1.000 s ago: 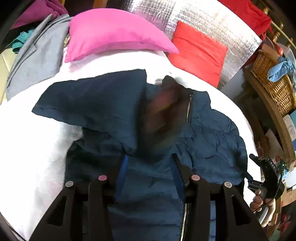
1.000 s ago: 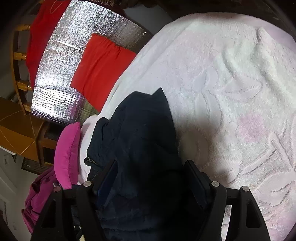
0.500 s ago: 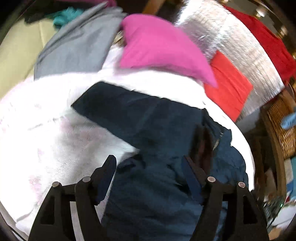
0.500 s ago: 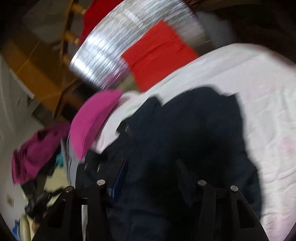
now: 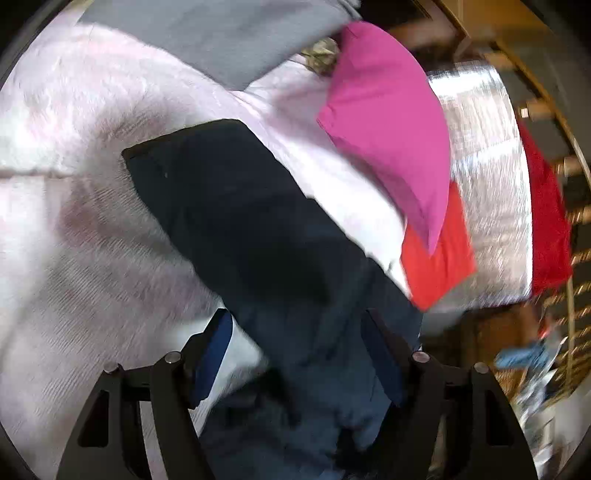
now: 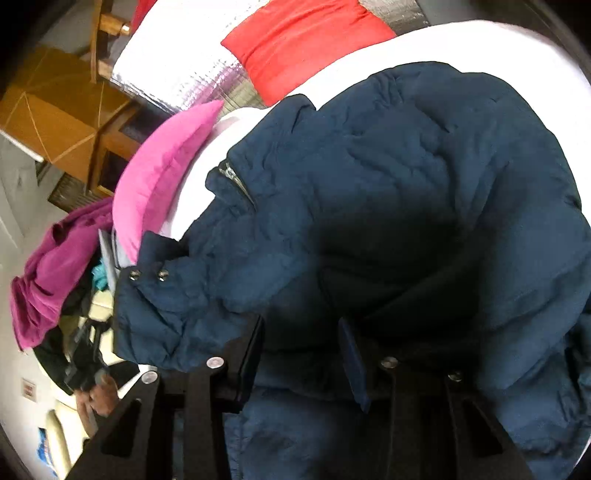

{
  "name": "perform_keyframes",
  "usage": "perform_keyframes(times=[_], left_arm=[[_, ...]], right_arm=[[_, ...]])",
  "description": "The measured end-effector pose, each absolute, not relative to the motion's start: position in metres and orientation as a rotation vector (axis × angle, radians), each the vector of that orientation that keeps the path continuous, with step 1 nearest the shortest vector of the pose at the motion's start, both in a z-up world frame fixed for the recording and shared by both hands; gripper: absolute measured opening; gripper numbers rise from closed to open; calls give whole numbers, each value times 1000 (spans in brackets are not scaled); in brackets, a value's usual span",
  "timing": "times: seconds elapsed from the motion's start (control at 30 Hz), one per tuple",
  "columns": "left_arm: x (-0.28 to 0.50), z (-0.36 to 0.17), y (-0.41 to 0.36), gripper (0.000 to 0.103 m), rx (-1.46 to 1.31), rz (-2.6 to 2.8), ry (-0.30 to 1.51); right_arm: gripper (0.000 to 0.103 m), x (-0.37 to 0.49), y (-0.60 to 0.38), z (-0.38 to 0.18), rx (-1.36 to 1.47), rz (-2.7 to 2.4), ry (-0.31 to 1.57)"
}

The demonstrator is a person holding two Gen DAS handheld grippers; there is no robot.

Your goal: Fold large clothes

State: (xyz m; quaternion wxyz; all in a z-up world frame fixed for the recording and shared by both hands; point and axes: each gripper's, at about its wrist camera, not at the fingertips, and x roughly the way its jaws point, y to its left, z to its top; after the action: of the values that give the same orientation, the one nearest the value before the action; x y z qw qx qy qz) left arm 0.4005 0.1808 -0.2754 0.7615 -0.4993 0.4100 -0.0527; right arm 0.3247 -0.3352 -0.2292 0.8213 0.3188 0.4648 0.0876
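A dark navy padded jacket (image 6: 388, 206) lies crumpled on a white-pink bedspread (image 5: 74, 206). In the left wrist view one of its sleeves (image 5: 229, 206) stretches away to the upper left. My left gripper (image 5: 295, 332) is open, its jaws standing apart above the sleeve's near end. My right gripper (image 6: 299, 332) is open over the jacket's body, with dark fabric lying between its jaws. A snap-button flap (image 6: 147, 275) of the jacket sits at the left.
A pink pillow (image 5: 388, 122) and a red pillow (image 5: 439, 254) lean at the bed's head against a silver foil panel (image 5: 480, 147). A grey garment (image 5: 221, 33) lies at the far edge. Magenta clothes (image 6: 48, 266) are piled beside the bed.
Both views have swung. The left gripper has moved left toward the sleeve. The right gripper has moved over the jacket's body, and the jacket now fills its view.
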Motion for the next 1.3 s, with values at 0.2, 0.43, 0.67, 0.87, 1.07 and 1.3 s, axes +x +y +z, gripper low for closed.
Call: perform_keyframes(times=[0.2, 0.43, 0.67, 0.87, 1.07, 1.3], left_arm=[[416, -283, 194, 14, -1160, -94, 840], [387, -197, 200, 8, -996, -50, 623], [310, -59, 172, 8, -669, -64, 289], [312, -44, 80, 8, -443, -236, 341], [354, -115, -35, 8, -301, -446, 657], [382, -219, -109, 62, -153, -463, 1116]], right_arm=[[46, 325, -332, -227, 634, 179, 993], [46, 326, -332, -227, 640, 178, 993], [46, 324, -333, -228, 669, 175, 991], [46, 319, -342, -225, 753, 185, 970], [47, 309, -363, -209, 804, 168, 892], [47, 305, -386, -207, 867, 121, 862]])
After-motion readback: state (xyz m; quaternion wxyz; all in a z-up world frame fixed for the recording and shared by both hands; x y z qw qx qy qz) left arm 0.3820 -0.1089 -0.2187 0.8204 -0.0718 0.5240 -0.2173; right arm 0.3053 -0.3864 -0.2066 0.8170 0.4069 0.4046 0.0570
